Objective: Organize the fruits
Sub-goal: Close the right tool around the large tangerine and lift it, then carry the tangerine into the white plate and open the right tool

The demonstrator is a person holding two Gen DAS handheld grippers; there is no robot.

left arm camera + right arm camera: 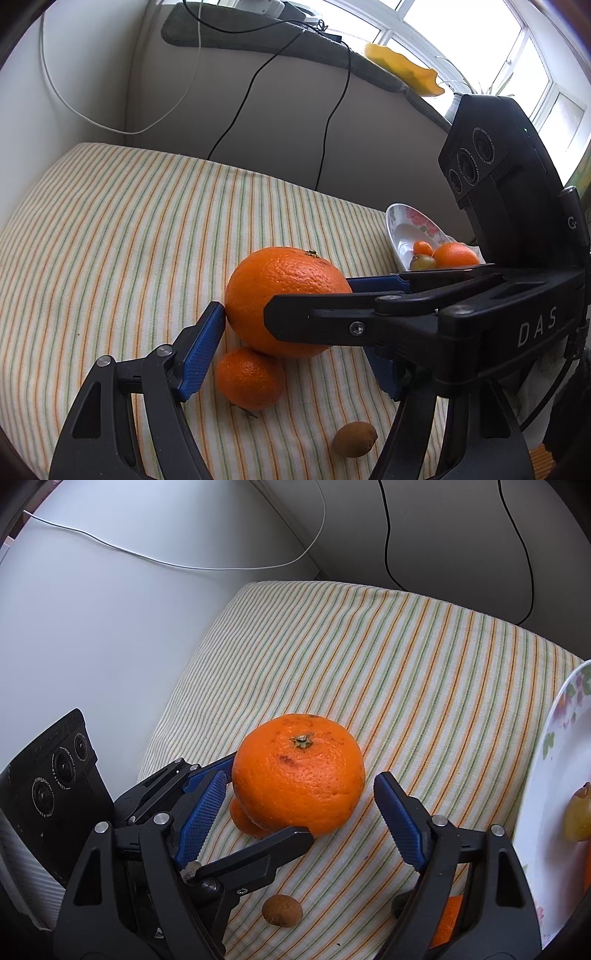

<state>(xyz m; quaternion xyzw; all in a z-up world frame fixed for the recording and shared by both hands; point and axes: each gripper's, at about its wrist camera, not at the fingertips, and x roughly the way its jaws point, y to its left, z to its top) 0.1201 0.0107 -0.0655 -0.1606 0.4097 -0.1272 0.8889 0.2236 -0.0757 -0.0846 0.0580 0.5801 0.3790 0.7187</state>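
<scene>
The large dimpled orange (299, 771) is still lying on the striped cloth (424, 664), being approached by both tools. The right gripper (299, 825) and left gripper (295, 354) are being held wide, nothing gripped. A small mandarin (249, 378) and brown kiwi (355, 438) just beside it are left; the flowered white plate (400, 229) is already holding three fruits. The crossed fingers are crowding the orange.
</scene>
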